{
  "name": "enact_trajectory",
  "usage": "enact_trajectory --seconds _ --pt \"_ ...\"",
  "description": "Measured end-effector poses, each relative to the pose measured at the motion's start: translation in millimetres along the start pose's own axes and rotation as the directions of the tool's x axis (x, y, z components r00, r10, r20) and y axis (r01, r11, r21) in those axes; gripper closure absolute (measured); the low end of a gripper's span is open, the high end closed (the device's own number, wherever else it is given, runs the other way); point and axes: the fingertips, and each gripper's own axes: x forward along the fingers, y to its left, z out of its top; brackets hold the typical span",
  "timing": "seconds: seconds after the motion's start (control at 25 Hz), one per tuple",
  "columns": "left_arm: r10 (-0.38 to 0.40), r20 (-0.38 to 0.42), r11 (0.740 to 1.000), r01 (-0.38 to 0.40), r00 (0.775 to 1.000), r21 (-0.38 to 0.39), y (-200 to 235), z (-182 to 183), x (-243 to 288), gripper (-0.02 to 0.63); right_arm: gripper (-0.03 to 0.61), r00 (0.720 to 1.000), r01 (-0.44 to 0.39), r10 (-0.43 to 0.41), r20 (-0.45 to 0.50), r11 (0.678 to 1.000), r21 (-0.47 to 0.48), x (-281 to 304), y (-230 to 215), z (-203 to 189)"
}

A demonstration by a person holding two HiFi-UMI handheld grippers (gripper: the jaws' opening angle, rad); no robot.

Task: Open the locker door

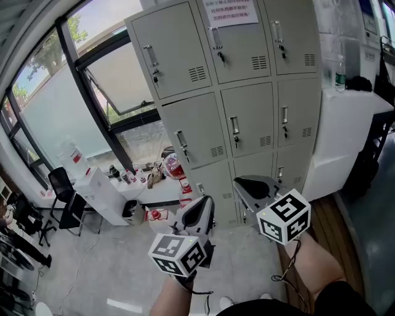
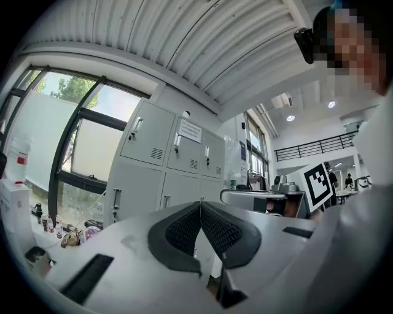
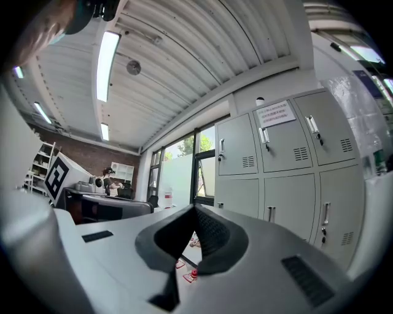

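A grey locker cabinet [image 1: 247, 117] with three rows of doors stands ahead, and every door is shut. Each door has a vertical handle, such as the one on the middle door [image 1: 234, 126]. A paper notice [image 1: 229, 11] hangs on the top middle door. My left gripper [image 1: 207, 205] is held low before the bottom row, shut and empty, well short of the doors. My right gripper [image 1: 242, 182] is beside it to the right, also shut and empty. The lockers [image 2: 166, 165] show beyond the closed left gripper [image 2: 201, 203] and to the right of the closed right gripper [image 3: 195, 208].
Large windows [image 1: 68, 105] run along the left wall. On the floor left of the lockers are a white box [image 1: 105, 194] with bottles, assorted clutter [image 1: 166, 170] and a black chair [image 1: 62, 185]. A white counter [image 1: 345, 123] with a bottle [image 1: 340, 74] adjoins the lockers on the right.
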Motion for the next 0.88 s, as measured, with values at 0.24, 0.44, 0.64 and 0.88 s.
enact_trajectory --seconds 0.24,0.44,0.64,0.88 --pt "-0.005 0.003 1.000 0.005 1.000 -0.009 16.2 -0.1 -2.7 0.597 0.525 1.000 -0.003 0.003 0.004 1.000 -0.007 16.7 9.4 0.7" --pt "0.004 0.003 1.000 -0.004 1.000 -0.019 39.9 -0.3 -10.3 0.597 0.525 1.000 -0.006 0.006 -0.004 1.000 0.000 38.3 19.0 -1.2" --pt "0.014 0.000 1.000 -0.014 1.000 -0.022 71.6 0.3 -18.9 0.597 0.525 1.000 -0.010 0.011 -0.010 1.000 0.008 68.8 31.4 -4.9" --pt "0.031 -0.012 0.999 -0.031 0.999 -0.013 113.9 -2.3 -28.2 0.597 0.525 1.000 -0.005 0.006 -0.016 1.000 0.025 108.6 43.7 -11.9"
